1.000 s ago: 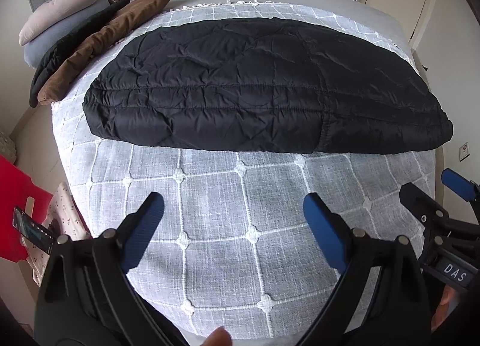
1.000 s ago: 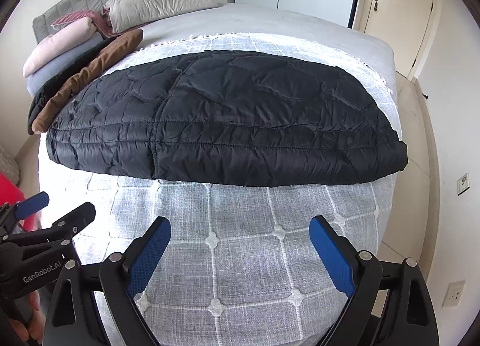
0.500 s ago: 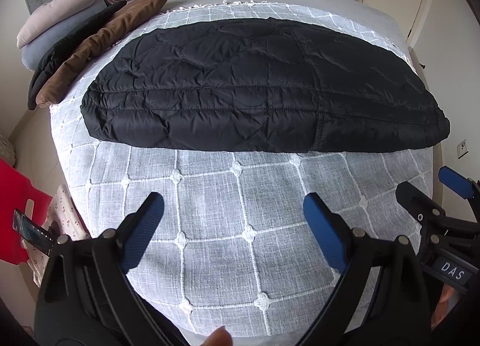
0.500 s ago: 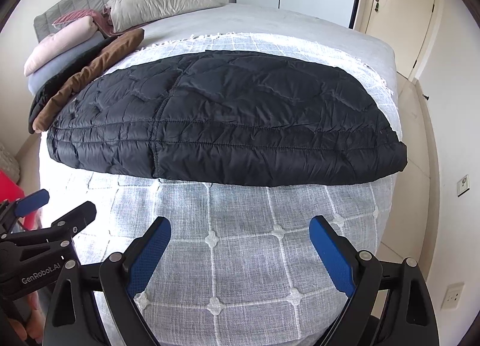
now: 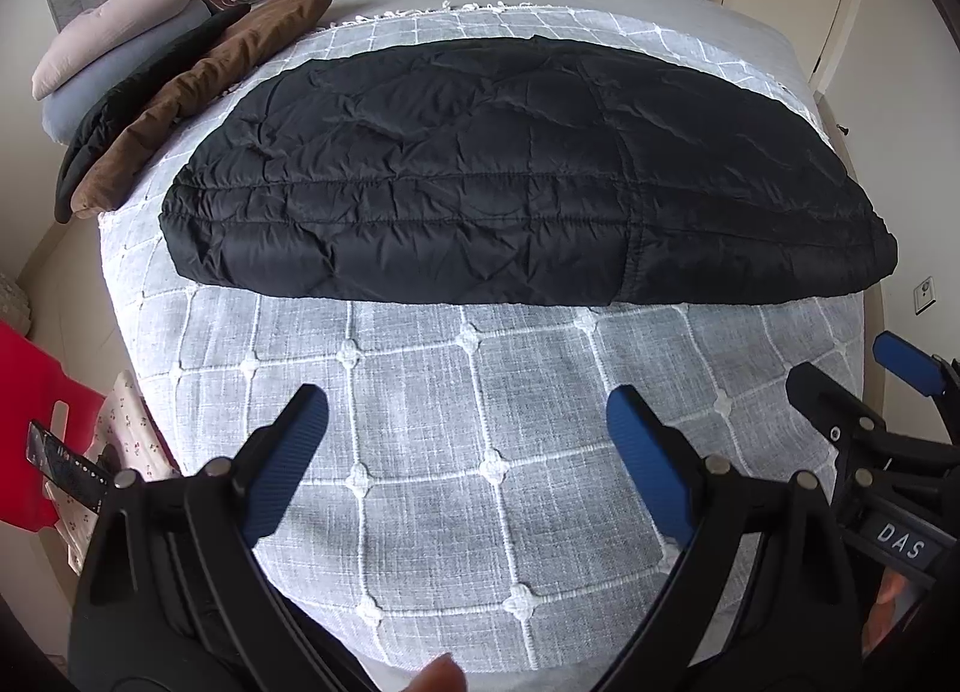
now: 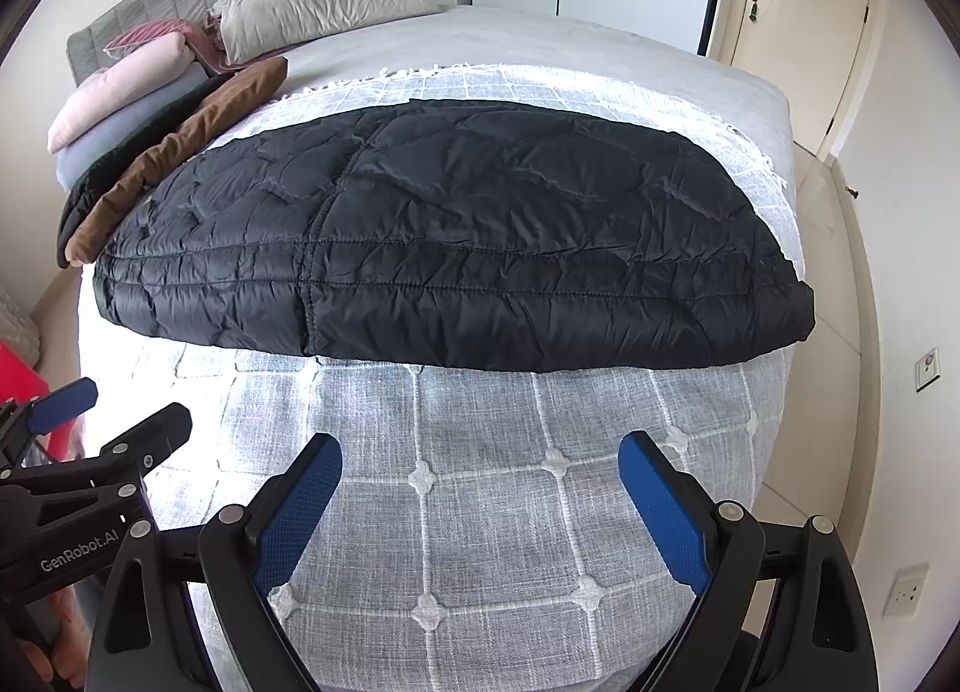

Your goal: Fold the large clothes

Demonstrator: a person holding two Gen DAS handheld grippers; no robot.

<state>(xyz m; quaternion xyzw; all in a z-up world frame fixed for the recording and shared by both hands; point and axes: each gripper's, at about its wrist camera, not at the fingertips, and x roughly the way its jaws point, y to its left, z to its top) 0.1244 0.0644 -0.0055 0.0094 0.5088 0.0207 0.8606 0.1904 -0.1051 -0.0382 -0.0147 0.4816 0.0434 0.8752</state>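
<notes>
While I hold both tools above the bed's [image 6: 600, 50] near edge, the black quilted jacket [image 5: 510, 170] lies folded flat across the middle of the white checked blanket [image 5: 480, 452]. Folded clothes [image 6: 150, 152] are stacked along the bed's left edge. My left tool [image 5: 465, 431] and right tool [image 6: 480, 482] are both released, jaws wide apart, grasping nothing.
</notes>
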